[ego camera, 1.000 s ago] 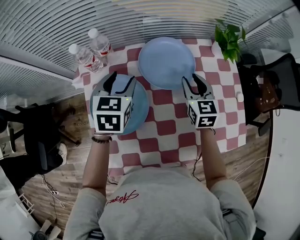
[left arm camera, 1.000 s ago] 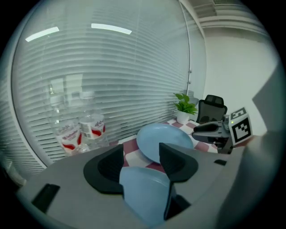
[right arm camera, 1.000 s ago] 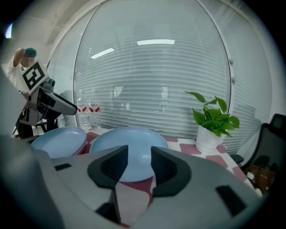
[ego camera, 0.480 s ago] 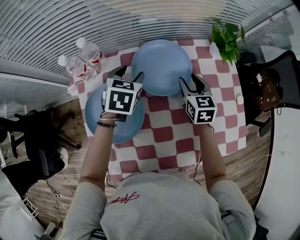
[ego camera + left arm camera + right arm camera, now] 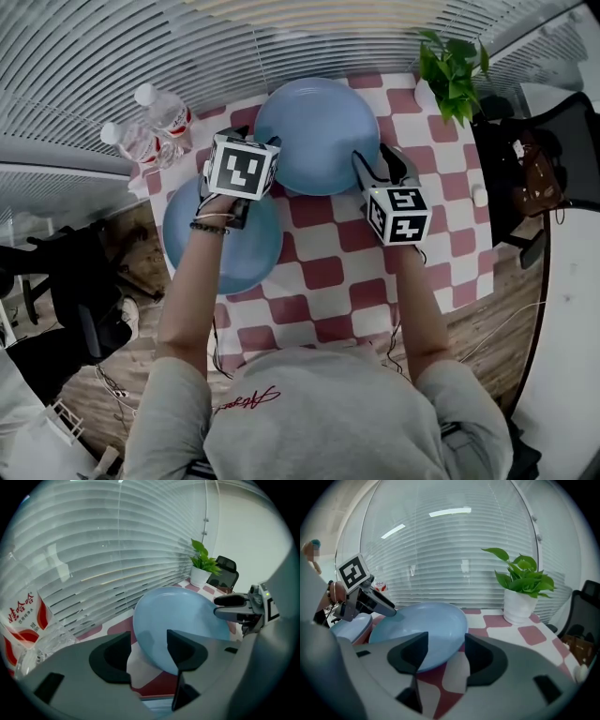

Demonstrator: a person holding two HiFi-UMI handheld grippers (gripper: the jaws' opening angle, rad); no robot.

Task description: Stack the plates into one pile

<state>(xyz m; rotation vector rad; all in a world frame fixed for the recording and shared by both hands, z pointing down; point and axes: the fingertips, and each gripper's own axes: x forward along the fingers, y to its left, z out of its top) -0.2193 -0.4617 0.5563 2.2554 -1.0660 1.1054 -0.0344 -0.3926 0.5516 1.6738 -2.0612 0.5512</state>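
Two pale blue plates lie on the checked table: a far plate (image 5: 317, 131) and a near-left plate (image 5: 225, 248) partly under my left arm. My left gripper (image 5: 246, 142) is at the far plate's left rim. In the left gripper view the far plate (image 5: 187, 616) reaches in between the open jaws of that gripper (image 5: 149, 646). My right gripper (image 5: 379, 161) is at the same plate's right rim. Its jaws have just been opening. In the right gripper view the far plate's (image 5: 424, 627) rim lies between the jaws of the right gripper (image 5: 445, 651) with the pads off it.
Two water bottles (image 5: 155, 122) stand at the table's far left corner, close to my left gripper. A potted plant (image 5: 452, 66) stands at the far right corner. Window blinds run behind the table (image 5: 328, 272). A dark chair (image 5: 548, 159) is at the right.
My left gripper has moved from above the near-left plate forward and down to the far plate's left rim. The right gripper has sunk a little and its jaws stand wider.
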